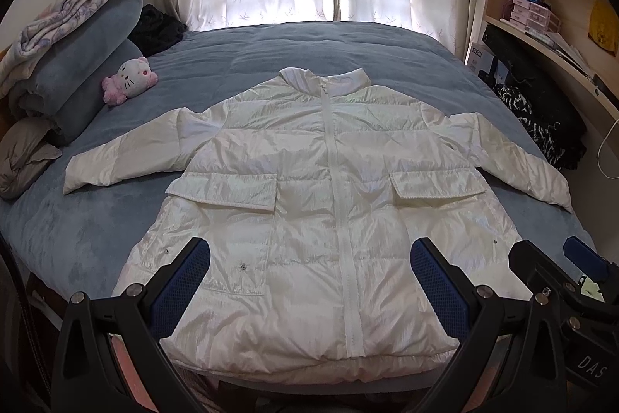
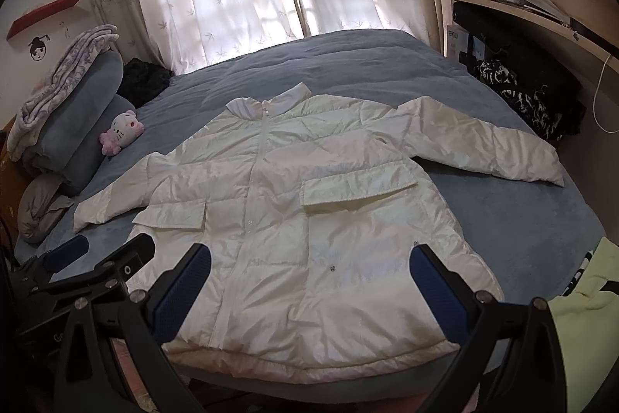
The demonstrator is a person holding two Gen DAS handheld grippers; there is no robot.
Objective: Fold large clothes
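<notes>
White puffer jacket [image 1: 321, 188], glossy quilted shell, lies face up and zipped on the blue-grey bed cover [image 1: 309, 49]: collar at the far end, hem at the near edge, both sleeves spread out to left and right.

Handling, as a judgement:
- Light and soft, lofty fill; will spring back, so folds likely need pressing down.
- Shell looks slick; a shallow pinch may slip. Better to bite a seam or a doubled edge.
- Good holds: cuff of left sleeve [image 1: 100, 169] and cuff of right sleeve [image 2: 534, 161], shoulder seams, hem corners. Pocket flaps look too loose to pull by.

Left tongs [image 1: 309, 258] spread wide, empty, hovering above the near hem. Right tongs [image 2: 309, 266] likewise wide and empty, over the right pocket area.

Hard to read:
- Near hem edge drops partly behind the tongs' arms in both views.
- Back of the jacket not visible; cannot tell if it is bunched underneath.
- Fisheye bends the bed edges.
- Pale green cloth [image 2: 588, 316] at near right is cut off; unidentifiable.

Pink-and-white plush cat [image 1: 131, 80] sits far left, well apart from the jacket.
</notes>
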